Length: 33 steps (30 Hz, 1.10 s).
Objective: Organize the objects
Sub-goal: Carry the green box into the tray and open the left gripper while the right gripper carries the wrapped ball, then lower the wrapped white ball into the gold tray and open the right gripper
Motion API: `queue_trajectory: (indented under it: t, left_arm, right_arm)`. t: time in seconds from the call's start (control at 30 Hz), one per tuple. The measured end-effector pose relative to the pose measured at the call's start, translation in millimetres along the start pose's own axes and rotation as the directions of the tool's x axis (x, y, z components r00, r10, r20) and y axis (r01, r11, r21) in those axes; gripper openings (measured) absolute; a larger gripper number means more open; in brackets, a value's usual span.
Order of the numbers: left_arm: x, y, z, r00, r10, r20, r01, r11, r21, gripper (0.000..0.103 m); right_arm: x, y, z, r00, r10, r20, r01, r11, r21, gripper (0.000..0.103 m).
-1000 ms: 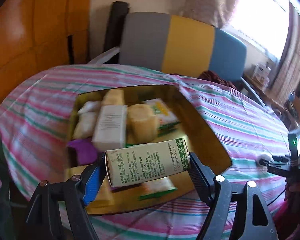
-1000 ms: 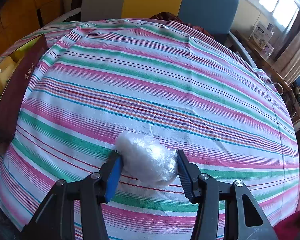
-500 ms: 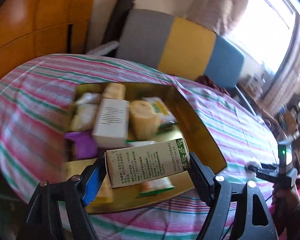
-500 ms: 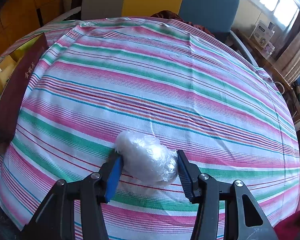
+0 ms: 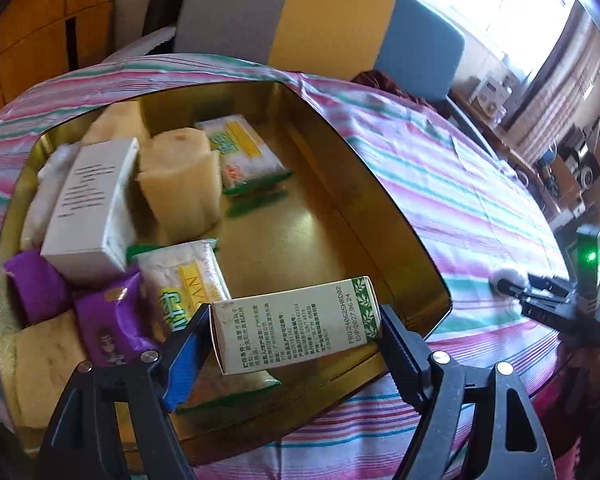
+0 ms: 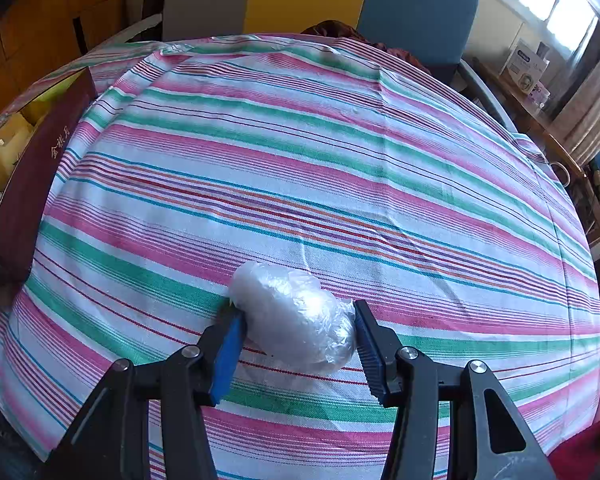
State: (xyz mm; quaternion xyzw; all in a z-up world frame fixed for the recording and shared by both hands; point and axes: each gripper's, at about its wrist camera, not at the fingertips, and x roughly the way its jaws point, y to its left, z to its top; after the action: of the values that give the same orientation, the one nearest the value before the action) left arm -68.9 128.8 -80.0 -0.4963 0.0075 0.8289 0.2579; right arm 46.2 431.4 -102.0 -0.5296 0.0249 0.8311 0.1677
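My left gripper point(image 5: 296, 334) is shut on a cream carton point(image 5: 296, 328) with green leaf print, held crosswise over the near end of an open gold tin point(image 5: 384, 196). Inside the tin lie a white box point(image 5: 92, 208), pale yellow cakes point(image 5: 180, 184), green-and-yellow snack packets point(image 5: 244, 152) and purple packets point(image 5: 112, 320). On the striped tablecloth point(image 6: 300, 160) to the right, my right gripper point(image 6: 298, 336) has both pads against a white bundle in clear plastic point(image 6: 296, 316) that rests on the cloth. The left wrist view shows this right gripper point(image 5: 512, 292) small at the right edge.
The tin's maroon outer wall point(image 6: 32, 184) stands at the left of the right wrist view. A grey, yellow and blue chair back point(image 5: 320, 28) rises behind the round table. Shelves with small items point(image 5: 572, 168) line the right wall under a bright window.
My left gripper has carried the carton forward and down over the tin, which now looks larger and closer. The right gripper and its bundle have not moved.
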Motion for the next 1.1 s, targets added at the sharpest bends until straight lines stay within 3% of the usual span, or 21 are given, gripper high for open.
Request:
queue_trajectory:
  t: [0.33,0.57,0.7,0.8,0.9,1.1]
  left_arm:
    - [-13.0,-0.5,0.4,0.999,-0.007,0.034,0.007,1.0,-0.016,0.086]
    - [-47.9,18.2,-7.7,0.992,0.067,0.108,-0.06,0.996,-0.067,0.086]
    - [-71.0,36.5,-10.7,0.978,0.133,0.162,-0.114,0.986,-0.124,0.085]
    - [-82.9,46.5,-12.2,0.966,0.183,0.183,-0.158,0.977,-0.145,0.085]
    - [-89.5,52.2,-15.5,0.956,0.226,0.189,-0.198,0.968,-0.156,0.085]
    - [-98.4,58.9,-24.0,0.939,0.28,0.198,-0.246,0.952,-0.181,0.085]
  right_arm:
    - [0.1,-2.3,-0.8,1.0,0.007,0.003,-0.007,1.0,0.001,0.053]
    - [-4.6,-4.9,0.5,1.0,0.013,0.025,-0.013,1.0,0.009,0.053]
    - [-24.2,-13.2,5.5,0.993,0.074,0.092,-0.083,0.991,0.105,0.053]
    - [-40.7,1.2,13.6,0.977,0.155,0.145,-0.173,0.977,0.125,0.053]
    - [-60.1,41.6,27.2,0.955,0.226,0.193,-0.242,0.968,0.064,0.053]
    - [-96.0,136.0,54.0,0.89,0.385,0.244,-0.37,0.923,-0.108,0.053]
